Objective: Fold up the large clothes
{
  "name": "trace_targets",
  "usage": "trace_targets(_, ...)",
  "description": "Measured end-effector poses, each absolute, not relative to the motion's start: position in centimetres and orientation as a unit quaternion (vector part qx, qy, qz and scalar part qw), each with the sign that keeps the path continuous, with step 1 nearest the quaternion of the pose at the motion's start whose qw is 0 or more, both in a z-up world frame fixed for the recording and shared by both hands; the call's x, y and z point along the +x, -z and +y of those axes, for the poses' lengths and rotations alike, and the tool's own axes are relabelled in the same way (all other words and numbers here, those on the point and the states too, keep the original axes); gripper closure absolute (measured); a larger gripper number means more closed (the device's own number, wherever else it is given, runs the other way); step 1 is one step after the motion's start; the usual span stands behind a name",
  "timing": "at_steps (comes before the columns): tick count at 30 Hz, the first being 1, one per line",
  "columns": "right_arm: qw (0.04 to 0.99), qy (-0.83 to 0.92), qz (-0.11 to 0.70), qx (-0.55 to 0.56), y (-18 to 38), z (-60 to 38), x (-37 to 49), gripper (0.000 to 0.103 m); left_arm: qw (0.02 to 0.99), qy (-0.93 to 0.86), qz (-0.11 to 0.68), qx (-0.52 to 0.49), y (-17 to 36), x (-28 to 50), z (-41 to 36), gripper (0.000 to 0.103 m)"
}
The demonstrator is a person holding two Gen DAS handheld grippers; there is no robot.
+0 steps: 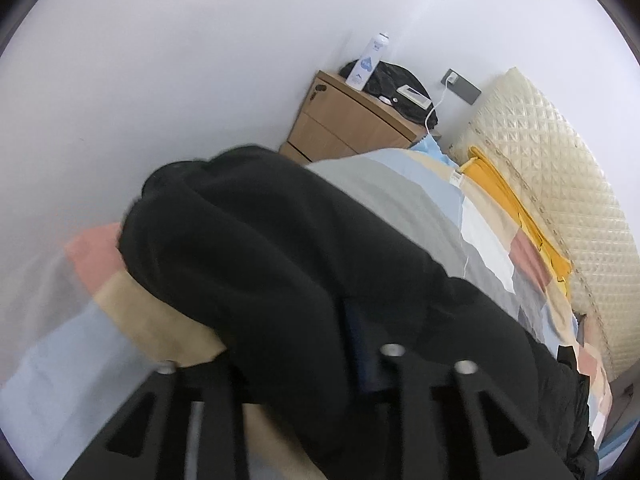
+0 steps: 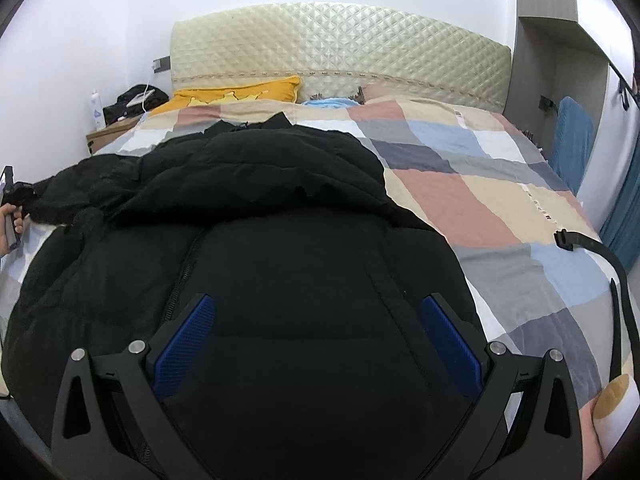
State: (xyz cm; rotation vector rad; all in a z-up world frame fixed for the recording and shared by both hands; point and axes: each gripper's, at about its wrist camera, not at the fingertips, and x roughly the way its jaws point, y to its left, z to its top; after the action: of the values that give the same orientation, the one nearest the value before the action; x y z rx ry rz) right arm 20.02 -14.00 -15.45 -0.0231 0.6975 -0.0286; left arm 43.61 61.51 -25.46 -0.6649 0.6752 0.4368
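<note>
**A:** Any containers to report?

**B:** Only a white spray bottle (image 1: 367, 62) standing on the wooden nightstand (image 1: 344, 120), beside a black bag (image 1: 400, 80) with a white device and a charging cable on it. What the bottle holds cannot be told.

**A:** Where is the garment?

**B:** A black padded jacket (image 2: 260, 200) lies spread over the near half of the bed, its zipper running down toward the foot edge. The right gripper (image 2: 316, 332) hovers over its lower part with the jaws wide apart, blue pads (image 2: 184, 344) on either side of a bulge of black fabric, pinching nothing.

**A:** And the other one?

**B:** The left gripper (image 1: 316, 368) is at the jacket's left side, near the bed's left edge. Black cloth bunches up between its fingers and covers the tips, so whether it is clamped on the fabric cannot be told. In the right wrist view a sleeve reaches toward a hand (image 2: 10, 224) at the frame's left edge.

**A:** The surface?

**B:** A patchwork quilt (image 2: 480, 184) in pink, beige, grey and blue covers the bed. A yellow pillow (image 2: 240, 94) lies at the head edge against a cream quilted headboard (image 2: 340, 48). A black strap (image 2: 600, 252) lies by the right edge. White walls; the nightstand stands at the bed's head-left corner.
</note>
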Motion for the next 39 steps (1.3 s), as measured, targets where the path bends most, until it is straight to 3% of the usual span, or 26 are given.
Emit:
trace_targets(6,0.945,-0.003,0.328,-0.008,14.6,-13.5,19.1,0.001,0.875,-0.228,0.315,-0.287,20.6,42.4,60.6,0.093)
trace_targets(17,0.950,-0.034,0.311,0.000,13.4,-13.9,17.5,0.001,0.902,-0.224,0.270,-0.252,9.3,40.4,56.1,0.096)
trace_targets(32,0.955,-0.077,0.287,0.008,11.8,-15.9,15.0,0.001,0.948,-0.168,0.225,-0.146,-6.4,38.5,41.8,0.097)
trace_targets(39,0.960,-0.088,0.267,-0.007,10.9,-16.7,14.1,0.001,0.963,-0.141,0.209,-0.097,-11.0,38.4,32.7,0.097)
